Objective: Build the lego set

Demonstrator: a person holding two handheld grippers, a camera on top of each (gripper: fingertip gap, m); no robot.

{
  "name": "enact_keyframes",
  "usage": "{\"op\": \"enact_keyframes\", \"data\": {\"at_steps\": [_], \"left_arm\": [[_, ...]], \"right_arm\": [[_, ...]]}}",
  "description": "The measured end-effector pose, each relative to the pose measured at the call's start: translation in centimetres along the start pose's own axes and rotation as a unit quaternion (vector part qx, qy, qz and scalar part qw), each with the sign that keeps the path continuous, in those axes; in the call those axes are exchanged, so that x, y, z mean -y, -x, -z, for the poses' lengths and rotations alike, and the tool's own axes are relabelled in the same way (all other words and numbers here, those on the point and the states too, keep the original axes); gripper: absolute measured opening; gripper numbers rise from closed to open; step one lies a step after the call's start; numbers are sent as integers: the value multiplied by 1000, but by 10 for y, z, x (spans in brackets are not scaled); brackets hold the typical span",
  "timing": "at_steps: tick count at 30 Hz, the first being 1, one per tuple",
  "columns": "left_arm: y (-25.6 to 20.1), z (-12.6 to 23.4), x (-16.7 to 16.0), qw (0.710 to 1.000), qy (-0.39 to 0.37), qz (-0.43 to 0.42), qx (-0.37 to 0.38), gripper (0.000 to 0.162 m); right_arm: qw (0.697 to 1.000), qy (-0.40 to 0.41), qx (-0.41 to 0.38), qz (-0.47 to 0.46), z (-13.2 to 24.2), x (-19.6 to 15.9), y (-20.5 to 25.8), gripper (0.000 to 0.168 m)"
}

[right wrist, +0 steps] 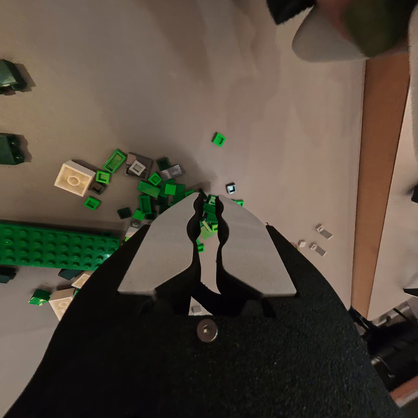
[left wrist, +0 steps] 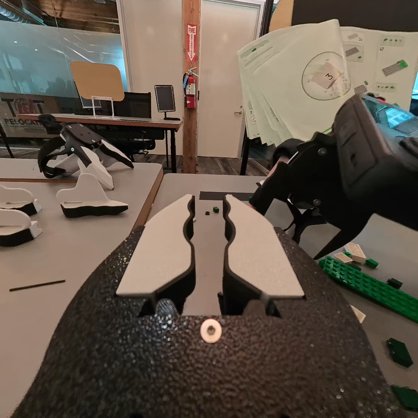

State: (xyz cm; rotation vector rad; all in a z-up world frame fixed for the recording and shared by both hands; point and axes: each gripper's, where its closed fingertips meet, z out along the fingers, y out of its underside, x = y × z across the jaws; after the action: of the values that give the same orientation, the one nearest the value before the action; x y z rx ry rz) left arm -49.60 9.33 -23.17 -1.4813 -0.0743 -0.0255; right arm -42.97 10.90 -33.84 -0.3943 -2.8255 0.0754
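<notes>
My right gripper points down over a pile of small green tiles. Its jaws are narrowly open, with the tips just above a small green piece at the pile's edge, and I see nothing gripped. A long green baseplate lies left of the pile, and it also shows in the left wrist view. A white brick sits by the pile. My left gripper is open and empty above the table. It points at two tiny dark green pieces. The right gripper shows at the right of that view.
An instruction booklet stands open behind the work area. Spare white gripper fingers and another gripper lie on the neighbouring table at the left. Dark green bricks and small grey pieces are scattered about. The table edge runs along the right. The gap from one gripper's tips to the other's is roughly 12 centimetres. My right gripper is the nearer one to the white brick: about 8 centimetres, against 15 centimetres.
</notes>
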Motion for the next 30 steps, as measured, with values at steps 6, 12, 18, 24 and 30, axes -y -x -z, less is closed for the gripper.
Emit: {"op": "enact_keyframes", "data": {"at_steps": [6,12,18,24,30], "left_arm": [[-3,-2,-3,1000,8,6,-8,23],[-5,-3,-5,1000,12,9,-13,23],[-6,-3,-5,1000,11,16,-19,23],[-6,-2,-2,1000,5,11,-17,23],[-6,1,4,1000,-8,13,-15,22]], "right_arm": [[1000,-1,12,2,-2,1,2,2],[1000,7,10,1,0,-2,3,4],[1000,14,17,0,-2,-2,1,4],[998,-5,-57,19,15,4,-5,2],[894,35,-403,193,108,34,-3,2]]}}
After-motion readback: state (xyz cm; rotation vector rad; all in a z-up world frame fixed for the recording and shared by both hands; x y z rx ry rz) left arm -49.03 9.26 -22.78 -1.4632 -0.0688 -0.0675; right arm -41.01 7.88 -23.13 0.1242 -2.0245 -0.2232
